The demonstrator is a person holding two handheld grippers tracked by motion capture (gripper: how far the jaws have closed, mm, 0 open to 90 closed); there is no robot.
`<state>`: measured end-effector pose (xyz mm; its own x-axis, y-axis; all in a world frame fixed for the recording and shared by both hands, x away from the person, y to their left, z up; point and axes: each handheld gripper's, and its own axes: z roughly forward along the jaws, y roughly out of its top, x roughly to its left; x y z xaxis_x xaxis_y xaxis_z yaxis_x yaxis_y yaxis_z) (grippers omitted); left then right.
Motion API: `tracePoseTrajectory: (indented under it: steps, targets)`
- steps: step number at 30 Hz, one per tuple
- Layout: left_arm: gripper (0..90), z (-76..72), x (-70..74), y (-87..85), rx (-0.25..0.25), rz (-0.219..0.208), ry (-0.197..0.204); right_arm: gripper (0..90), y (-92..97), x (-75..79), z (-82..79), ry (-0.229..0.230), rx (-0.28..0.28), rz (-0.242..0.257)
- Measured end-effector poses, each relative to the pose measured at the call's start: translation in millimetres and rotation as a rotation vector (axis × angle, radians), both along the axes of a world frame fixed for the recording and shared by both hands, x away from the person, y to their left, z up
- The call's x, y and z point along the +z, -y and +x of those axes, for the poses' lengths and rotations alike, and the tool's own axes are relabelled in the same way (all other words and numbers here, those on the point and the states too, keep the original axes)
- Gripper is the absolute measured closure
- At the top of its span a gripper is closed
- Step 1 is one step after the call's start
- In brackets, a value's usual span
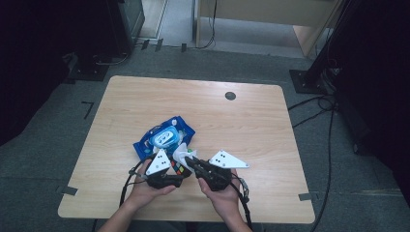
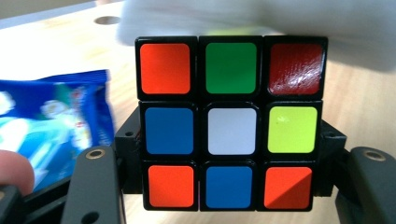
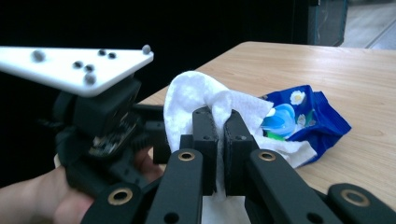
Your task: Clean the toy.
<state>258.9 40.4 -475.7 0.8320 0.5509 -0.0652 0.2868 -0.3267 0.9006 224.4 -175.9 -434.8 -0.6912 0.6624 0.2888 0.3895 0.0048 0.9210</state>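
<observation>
On the near half of a pale, wood-grain table (image 1: pixel 251 116) with rounded corners and a small dark round cap near its far edge, both grippers meet just in front of the person. Grey carpet-like floor surrounds the table, with black stands and loose cables at the dark edges.

The left gripper (image 1: pixel 170 169) is clamped on a puzzle cube (image 2: pixel 231 122), its black jaws pressing the cube's two sides; the cube's glossy square stickers are orange, green, red, blue, white and yellow on a black frame.

The right gripper (image 3: pixel 221 135) is pinched tight on a soft, crumpled white wipe (image 3: pixel 198 100), which lies against the cube's top.

Just beyond both tools lies a crinkled blue wipes packet (image 1: pixel 164 135) with a light-blue lid.
</observation>
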Motion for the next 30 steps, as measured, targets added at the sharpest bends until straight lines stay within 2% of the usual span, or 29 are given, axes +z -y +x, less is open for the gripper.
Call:
tracePoseTrajectory:
  steps: [2, 5, 8, 12, 14, 15, 17, 20, 23, 24, 26, 27, 30]
  targets:
    - [34.0, 1.7, 2.0, -5.4, 0.014, -0.014, -0.001, 87.0, 2.9, -2.2, 1.8, -0.003, -0.013, -0.015]
    - [34.0, 3.5, 4.4, -11.0, 0.024, -0.029, -0.002, 86.9, 13.7, -11.3, 9.4, -0.044, -0.053, -0.03]
    - [34.0, 2.9, 5.2, -12.4, 0.016, -0.051, 0.0, 86.9, 29.7, -23.4, 21.2, -0.102, -0.138, -0.059]
    - [33.9, 2.0, 4.4, -9.8, 0.015, -0.035, 0.011, 86.5, 54.4, -37.8, 33.5, -0.159, -0.269, -0.095]
    - [34.0, 2.0, 3.5, -7.8, 0.014, -0.034, 0.011, 80.8, 61.9, -42.4, 36.8, -0.178, -0.315, -0.11]
    - [33.9, 2.1, 3.3, -7.0, 0.014, -0.03, 0.012, 73.3, 63.8, -43.0, 37.5, -0.192, -0.331, -0.104]
    - [33.9, 2.2, 2.7, -5.5, 0.01, -0.029, 0.01, 61.7, 63.3, -40.2, 35.8, -0.177, -0.353, -0.09]
    - [33.9, 2.1, 1.0, -3.1, 0.02, -0.012, 0.017, 45.6, 54.0, -27.9, 29.1, -0.162, -0.331, -0.055]
    - [33.9, 0.9, -1.3, 0.5, 0.032, 0.009, 0.024, 35.3, 37.9, -14.2, 21.0, -0.195, -0.239, 0.053]
    - [34.0, 0.0, -2.0, 2.2, 0.034, 0.012, 0.029, 30.7, 30.3, -11.1, 18.7, -0.205, -0.205, 0.072]
    - [33.9, -2.5, -2.3, 5.7, 0.031, 0.017, 0.033, 22.9, 15.4, -7.8, 16.0, -0.237, -0.152, 0.088]
    - [34.0, -3.8, -2.3, 7.2, 0.026, 0.014, 0.035, 21.3, 9.5, -7.6, 15.5, -0.254, -0.143, 0.091]
    - [33.9, -7.3, -1.1, 9.4, 0.011, 0.008, 0.051, 20.4, -0.8, -12.0, 16.9, -0.305, -0.159, 0.072]
